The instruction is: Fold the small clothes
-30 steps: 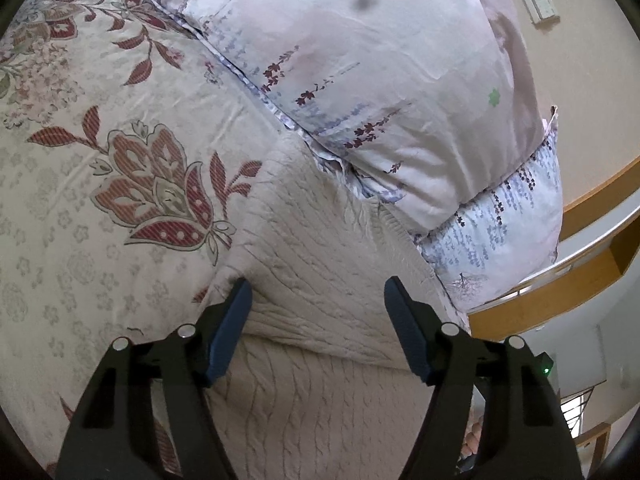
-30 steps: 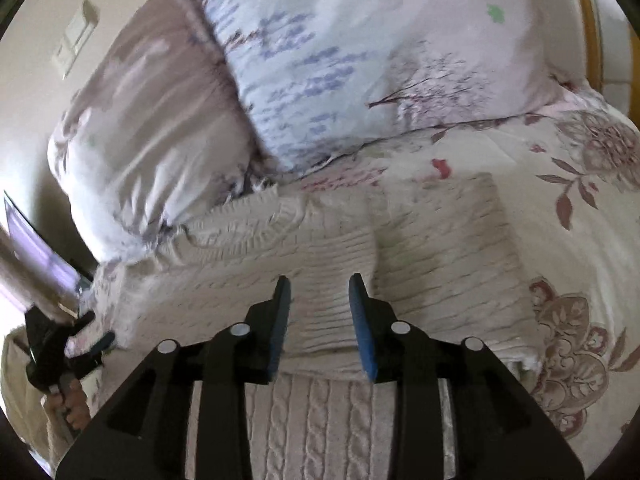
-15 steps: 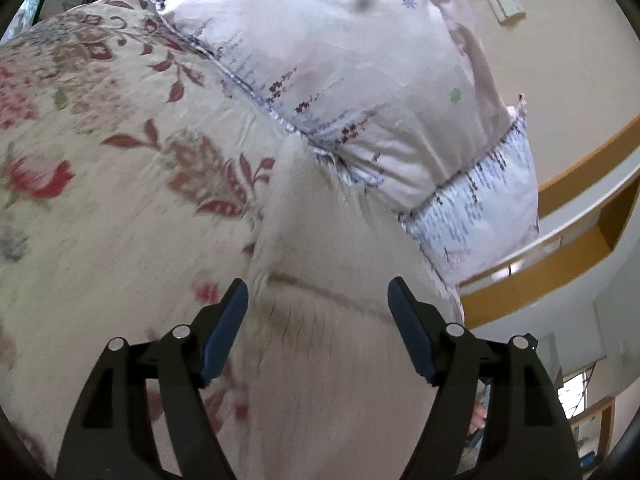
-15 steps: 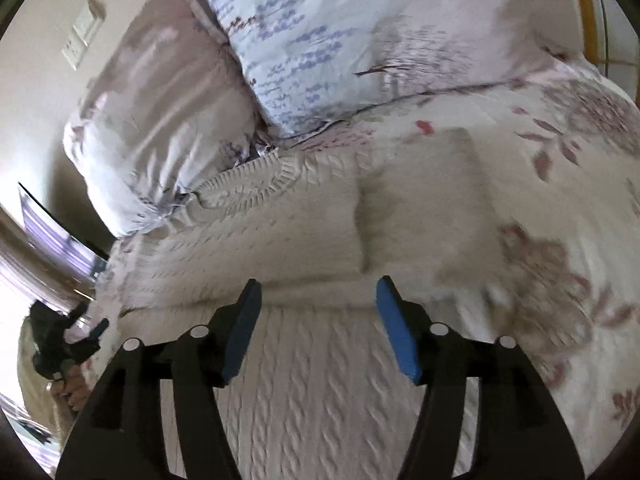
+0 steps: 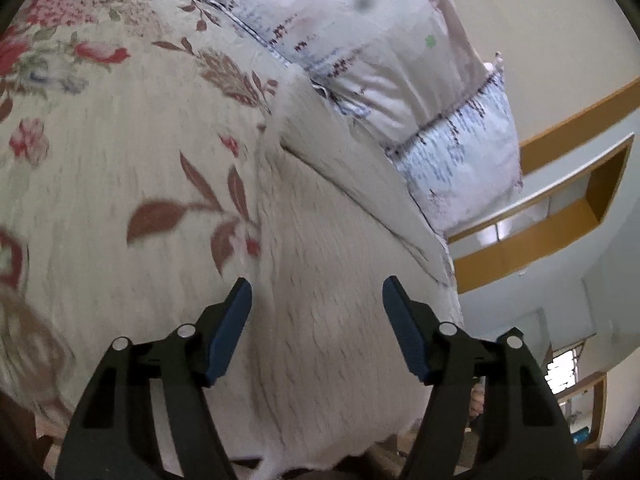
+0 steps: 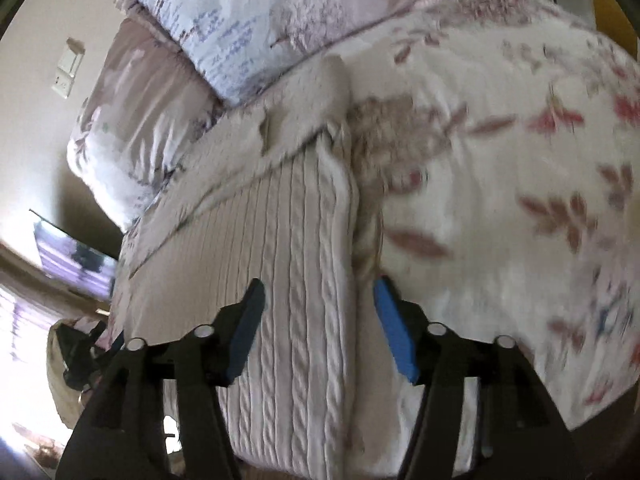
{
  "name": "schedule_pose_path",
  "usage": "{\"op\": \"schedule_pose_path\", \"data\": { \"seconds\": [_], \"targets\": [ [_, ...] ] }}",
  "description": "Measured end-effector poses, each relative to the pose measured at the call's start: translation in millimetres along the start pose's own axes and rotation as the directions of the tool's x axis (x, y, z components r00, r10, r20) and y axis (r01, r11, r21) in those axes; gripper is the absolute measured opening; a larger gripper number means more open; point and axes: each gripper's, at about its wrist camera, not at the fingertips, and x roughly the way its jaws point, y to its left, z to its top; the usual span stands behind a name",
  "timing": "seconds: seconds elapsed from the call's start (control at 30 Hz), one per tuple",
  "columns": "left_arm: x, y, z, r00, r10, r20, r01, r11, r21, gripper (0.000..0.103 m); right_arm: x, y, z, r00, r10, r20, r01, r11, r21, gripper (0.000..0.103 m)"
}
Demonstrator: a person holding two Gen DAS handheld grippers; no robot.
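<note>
A bed covered by a cream quilt printed with red flowers and brown leaves [image 5: 132, 152] is seen, with pale lilac printed pillows [image 5: 384, 40] stacked at its head. A cream cable-knit sweater [image 6: 296, 264] lies flat on the quilt below the pillows, its sleeves folded across the chest, probably so the hem can be lifted. The left claw [image 5: 316, 320] and right claw [image 6: 318, 326], both having just been narrowing, are released, hovering over the sweater's side edges, nothing gripped.

Sweater [image 6: 296, 280]: cream, cable-knit. Bedspread [image 5: 120, 168]: off-white, red-brown leaves and flowers. Pillow [image 5: 360, 40] beyond hand-held gripper [image 5: 316, 304]: pale pink, purple print. Gripper pads [image 6: 390, 332]: blue.
</note>
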Motion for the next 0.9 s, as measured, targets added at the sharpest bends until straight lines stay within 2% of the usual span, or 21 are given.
{"op": "schedule_pose_path", "data": {
  "seconds": [0.17,0.23,0.37,0.53,0.67,0.73,0.83,0.9],
  "targets": [
    [-4.5,-4.9,-22.6,0.999,-0.04,-0.025,0.04,0.999,0.023,0.056,-7.8,2.9,-29.3,0.995,0.091,-0.038,-0.091,0.996,0.007,0.047],
    [-6.3,-5.0,-31.6,0.997,-0.068,-0.038,0.069,0.997,0.023,0.052,-10.1,2.3,-38.5,0.99,0.129,-0.054,-0.128,0.992,0.016,0.039],
    [-10.6,-3.4,-49.8,0.989,-0.132,-0.067,0.133,0.991,0.016,0.047,-15.6,3.9,-61.6,0.976,0.202,-0.086,-0.201,0.979,0.026,0.036],
    [-17.4,-1.1,-71.0,0.977,-0.189,-0.099,0.193,0.981,0.031,0.039,-23.1,10.6,-80.2,0.964,0.246,-0.104,-0.248,0.969,-0.005,0.028],
    [-17.5,-2.5,-82.6,0.969,-0.205,-0.137,0.214,0.976,0.05,0.035,-22.1,18.6,-91.5,0.955,0.261,-0.143,-0.268,0.963,-0.032,0.027],
    [-14.8,-3.4,-87.8,0.971,-0.179,-0.157,0.191,0.979,0.067,0.034,-19.4,22.3,-95.2,0.955,0.248,-0.16,-0.259,0.965,-0.047,0.027],
    [-19.2,-2.1,-88.5,0.981,-0.127,-0.147,0.14,0.986,0.085,0.036,-18.6,23.5,-96.3,0.958,0.235,-0.166,-0.245,0.968,-0.047,0.027],
    [-26.3,1.7,-87.2,0.985,-0.111,-0.13,0.122,0.989,0.084,0.052,-20.1,22.3,-96.9,0.96,0.222,-0.169,-0.234,0.971,-0.049,0.027]
  ]
}}
